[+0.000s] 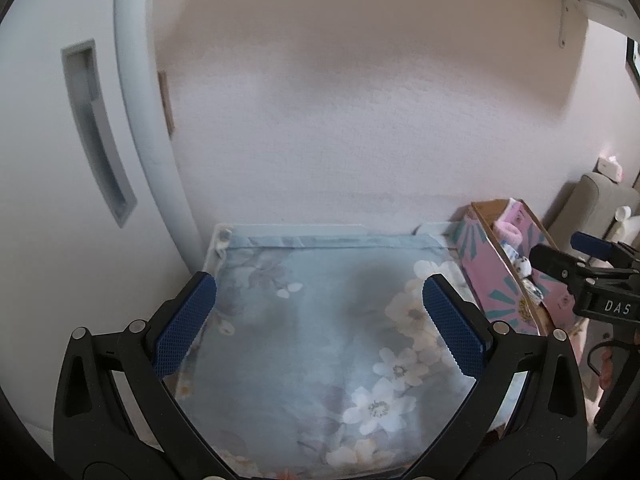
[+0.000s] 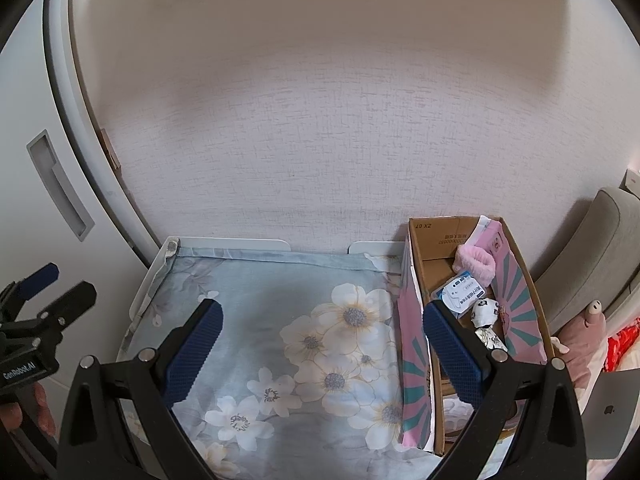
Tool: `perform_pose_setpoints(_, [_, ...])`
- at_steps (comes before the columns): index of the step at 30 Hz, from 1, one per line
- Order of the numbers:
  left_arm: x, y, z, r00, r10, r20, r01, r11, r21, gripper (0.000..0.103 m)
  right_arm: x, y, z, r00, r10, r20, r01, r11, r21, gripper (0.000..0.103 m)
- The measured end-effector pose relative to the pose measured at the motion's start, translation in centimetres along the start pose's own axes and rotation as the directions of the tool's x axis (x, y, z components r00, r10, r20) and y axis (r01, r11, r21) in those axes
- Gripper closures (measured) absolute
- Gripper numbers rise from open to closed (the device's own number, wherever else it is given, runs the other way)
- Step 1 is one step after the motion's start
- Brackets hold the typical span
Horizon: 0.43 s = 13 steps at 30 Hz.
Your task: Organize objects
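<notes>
2 grippers hover side by side over a table (image 2: 224, 245) draped in a blue floral cloth (image 2: 288, 320), both released and holding nothing: left gripper (image 1: 320, 308) with jaws spread wide above bare cloth, right gripper (image 2: 322, 344) likewise spread. All loose items already in the pink cardboard box (image 2: 516, 280) against the wall at the table's right end: a pink fluffy band (image 2: 478, 266), a white and blue packet (image 2: 460, 292), a small patterned bundle (image 2: 486, 312) and a foil-wrapped piece (image 2: 490, 338). Nothing loose visible on the cloth, so probably near the end of the tidying, or about to rearrange within the box. Box lies to the right of both pairs of jaws, long axis running from the near edge back toward the wall. Right gripper clearly nearer, its right finger already overlapping the box's left wall in view; left gripper well apart from it. Any reach into the box likely a rightward shift of the right gripper, jaws lined along that axis.
</notes>
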State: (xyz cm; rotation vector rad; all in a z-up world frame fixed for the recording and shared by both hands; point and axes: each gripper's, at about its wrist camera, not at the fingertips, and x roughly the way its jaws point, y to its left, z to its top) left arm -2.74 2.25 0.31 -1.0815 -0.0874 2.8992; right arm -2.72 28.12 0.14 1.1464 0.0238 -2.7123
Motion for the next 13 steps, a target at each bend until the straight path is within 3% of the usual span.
perform_pose_setpoints(13, [0.1,0.56,0.04,1.0,-0.024,0.006,0.024,0.998,-0.065,0.0,-0.09,-0.14,0.11,1.0,0.01,0.002,-0.01,1.0,-0.016,0.003])
